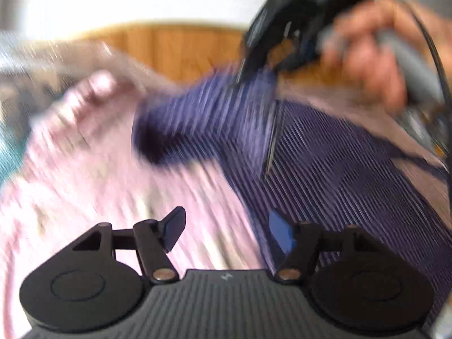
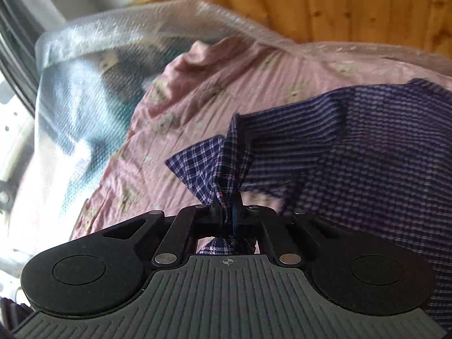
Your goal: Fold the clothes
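My right claw (image 2: 227,212) pinches a bunched corner of the plaid shirt (image 2: 353,147); my left claw (image 1: 226,231) gapes wide, empty, above the pink sheet (image 1: 84,183). Wooden headboard (image 2: 353,5) behind.

Left wrist cam sits low behind its own fingers, looking forward across the checked shirt (image 1: 325,152) toward the wooden headboard (image 1: 175,48), pretty blurry. Right wrist cam looks the same general way but much closer to the cloth. Both catch the shirt, pink sheet (image 2: 226,84) and headboard.
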Tool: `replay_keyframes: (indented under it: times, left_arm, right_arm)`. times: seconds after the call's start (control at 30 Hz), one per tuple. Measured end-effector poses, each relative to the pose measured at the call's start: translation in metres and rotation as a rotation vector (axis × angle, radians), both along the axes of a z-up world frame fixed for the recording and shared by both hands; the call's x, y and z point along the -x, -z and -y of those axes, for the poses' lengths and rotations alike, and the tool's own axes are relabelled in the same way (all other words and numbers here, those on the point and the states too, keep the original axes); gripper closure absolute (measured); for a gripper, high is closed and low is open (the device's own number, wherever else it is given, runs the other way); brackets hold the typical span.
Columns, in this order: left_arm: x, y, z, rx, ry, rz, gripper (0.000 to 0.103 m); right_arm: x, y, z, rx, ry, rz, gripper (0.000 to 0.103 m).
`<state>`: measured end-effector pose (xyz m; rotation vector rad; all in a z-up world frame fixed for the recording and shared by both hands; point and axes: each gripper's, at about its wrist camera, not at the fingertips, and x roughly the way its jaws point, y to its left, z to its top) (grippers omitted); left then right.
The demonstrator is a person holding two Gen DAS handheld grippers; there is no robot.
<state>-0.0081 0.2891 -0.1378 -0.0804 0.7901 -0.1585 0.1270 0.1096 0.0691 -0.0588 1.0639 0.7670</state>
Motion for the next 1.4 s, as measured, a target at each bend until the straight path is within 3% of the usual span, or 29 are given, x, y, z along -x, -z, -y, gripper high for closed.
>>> replay_keyframes:
  times: [0.13,0.23,0.3,0.4,0.47,0.57,0.77,0.9,1.1,1.2,1.3,1.37,1.4]
  left_arm:
    - [0.025,0.033,0.031,-0.007,0.069,-0.163,0.040]
    - [0.044,0.047,0.050,-0.054,0.021,-0.228,0.042]
    - [0.050,0.049,0.059,-0.088,-0.034,-0.228,0.042]
    - [0.050,0.047,0.066,-0.092,-0.131,-0.240,0.070]
    - [0.048,0.044,0.069,-0.102,-0.200,-0.246,0.098]
    - [0.048,0.033,0.079,-0.114,-0.275,-0.254,0.101]
    - [0.048,-0.003,0.127,-0.285,-0.255,-0.205,0.101]
    - [0.049,0.002,0.158,-0.331,-0.183,-0.234,0.101]
    - [0.046,0.029,0.187,-0.377,-0.105,-0.319,0.096]
    - [0.059,0.036,0.186,-0.347,-0.113,-0.364,0.089]
    - [0.077,0.031,0.177,-0.285,-0.134,-0.377,0.083]
    - [0.091,0.020,0.167,-0.219,-0.161,-0.354,0.071]
    - [0.098,0.012,0.160,-0.179,-0.183,-0.331,0.069]
  right_arm:
    - [-0.046,-0.029,0.094,0.004,0.141,0.059,0.100]
    - [-0.079,-0.041,0.170,0.016,0.242,0.090,0.100]
    - [-0.096,-0.032,0.213,0.025,0.292,0.061,0.100]
    - [-0.112,-0.013,0.258,0.005,0.321,-0.001,0.100]
    - [-0.114,-0.011,0.275,-0.040,0.323,-0.015,0.100]
    - [-0.119,-0.008,0.300,-0.107,0.326,-0.036,0.100]
    - [-0.127,-0.003,0.351,-0.241,0.331,-0.078,0.100]
    - [-0.135,0.005,0.389,-0.306,0.356,-0.109,0.100]
    - [-0.156,0.057,0.427,-0.228,0.410,-0.169,0.100]
    - [-0.160,0.082,0.428,-0.146,0.418,-0.162,0.099]
    - [-0.157,0.088,0.424,0.003,0.458,-0.073,0.081]
    - [-0.153,0.089,0.422,0.114,0.490,0.001,0.056]
    - [-0.152,0.090,0.420,0.170,0.505,0.038,0.052]
